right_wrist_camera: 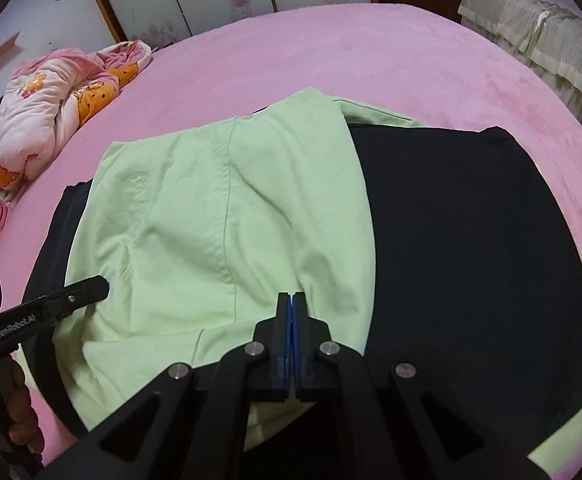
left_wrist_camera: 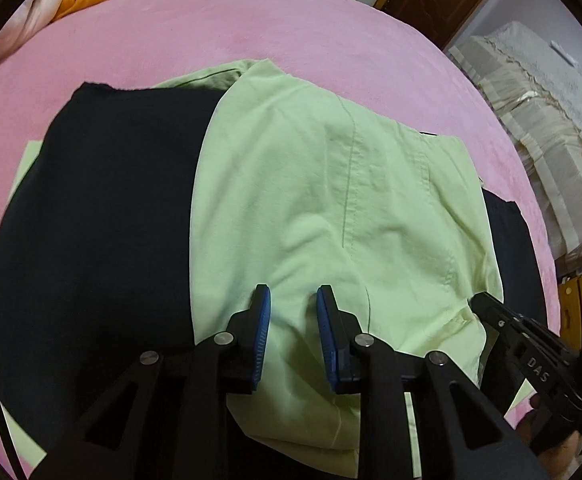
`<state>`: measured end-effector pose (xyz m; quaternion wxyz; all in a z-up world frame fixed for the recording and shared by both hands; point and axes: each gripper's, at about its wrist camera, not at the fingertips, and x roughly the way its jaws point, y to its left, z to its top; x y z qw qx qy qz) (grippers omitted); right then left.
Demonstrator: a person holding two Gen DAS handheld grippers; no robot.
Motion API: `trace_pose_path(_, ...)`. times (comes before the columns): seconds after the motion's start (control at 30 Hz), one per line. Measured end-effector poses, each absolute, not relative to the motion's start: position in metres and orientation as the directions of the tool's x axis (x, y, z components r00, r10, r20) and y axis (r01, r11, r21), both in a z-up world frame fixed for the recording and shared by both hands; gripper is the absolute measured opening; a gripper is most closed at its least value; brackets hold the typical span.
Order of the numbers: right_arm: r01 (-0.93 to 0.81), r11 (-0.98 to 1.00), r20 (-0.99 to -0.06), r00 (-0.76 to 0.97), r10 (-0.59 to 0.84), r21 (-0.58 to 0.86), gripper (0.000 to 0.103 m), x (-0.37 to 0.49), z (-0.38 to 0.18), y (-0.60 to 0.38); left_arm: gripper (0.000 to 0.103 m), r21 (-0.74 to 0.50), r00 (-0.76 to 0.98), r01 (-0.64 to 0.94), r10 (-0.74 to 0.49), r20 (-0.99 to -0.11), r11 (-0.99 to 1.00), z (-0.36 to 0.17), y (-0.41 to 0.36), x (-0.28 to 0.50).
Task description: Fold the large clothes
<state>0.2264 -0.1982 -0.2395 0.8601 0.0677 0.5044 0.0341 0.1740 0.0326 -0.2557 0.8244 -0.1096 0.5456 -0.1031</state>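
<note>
- Two garments were stacked on the pink bedsheet (left_wrist_camera: 291,32): a light green garment (left_wrist_camera: 311,200) lay on top of a black garment (left_wrist_camera: 103,220), which spread out wider on either side of it.
- Left gripper (left_wrist_camera: 293,300) was angled down at the near edge of the green piece, blue pads (left_wrist_camera: 265,320) standing a bit apart with green cloth showing in the gap. Pads weren't pressing on anything I could see, so nothing held.
- Right gripper (right_wrist_camera: 291,300) had its jaws pressed fully together, blue pads meeting in a thin line. Its tips sat right over the green fabric's near edge, close to where it borders the black. Honestly couldn't tell if any cloth was pinched in there.
- Both tools were side by side, near each other along the same edge of the green piece; each showed up at the edge of the other's camera view.
- A person's hand (right_wrist_camera: 15,412) was wrapped around the left tool's handle.
- Further off, a crumpled pink-and-orange quilt (right_wrist_camera: 51,120) sat at the far corner of the bed, and a cream lace-covered piece of furniture (left_wrist_camera: 539,120) stood beside the bed.
</note>
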Motion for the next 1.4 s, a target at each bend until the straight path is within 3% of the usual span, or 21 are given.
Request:
trace_pose_path(0.13, 0.017, 0.984, -0.867, 0.476, 0.148, 0.177, 0.003, 0.216, -0.218, -0.198, 0.025, -0.298, 0.357, 0.048, -0.295, -0.886, 0.953, -0.237, 0.03, 0.165)
trace_pose_path(0.3, -0.005, 0.985, -0.865, 0.476, 0.155, 0.174, 0.003, 0.185, -0.18, -0.196, 0.037, -0.293, 0.345, 0.076, -0.301, -0.889, 0.953, -0.204, 0.031, 0.149)
trace_pose_path(0.57, -0.043, 0.993, -0.894, 0.434, 0.115, 0.107, 0.003, 0.112, -0.108, -0.188, 0.041, -0.326, 0.268, 0.176, -0.364, -0.892, 0.929, -0.145, 0.03, 0.101)
trace_pose_path(0.73, -0.047, 0.994, -0.92, 0.375, 0.112, 0.102, 0.003, 0.072, -0.088, -0.184, 0.044, -0.34, 0.203, 0.189, -0.376, -0.904, 0.921, -0.135, 0.036, 0.069)
trace_pose_path(0.9, -0.068, 0.993, -0.933, 0.341, 0.115, 0.097, 0.003, 0.059, -0.099, -0.173, 0.06, -0.366, 0.146, 0.124, -0.382, -0.913, 0.922, -0.158, 0.054, 0.052)
trace_pose_path(1.27, -0.139, 0.978, -0.905, 0.376, 0.199, 0.158, 0.003, 0.114, -0.18, -0.147, 0.061, -0.46, 0.231, -0.186, -0.416, -0.879, 0.868, -0.263, 0.11, 0.036)
trace_pose_path(1.4, -0.18, 0.972, -0.882, 0.421, 0.212, 0.148, 0.003, 0.137, -0.193, -0.141, 0.062, -0.524, 0.346, -0.209, -0.438, -0.829, 0.826, -0.28, 0.124, 0.033)
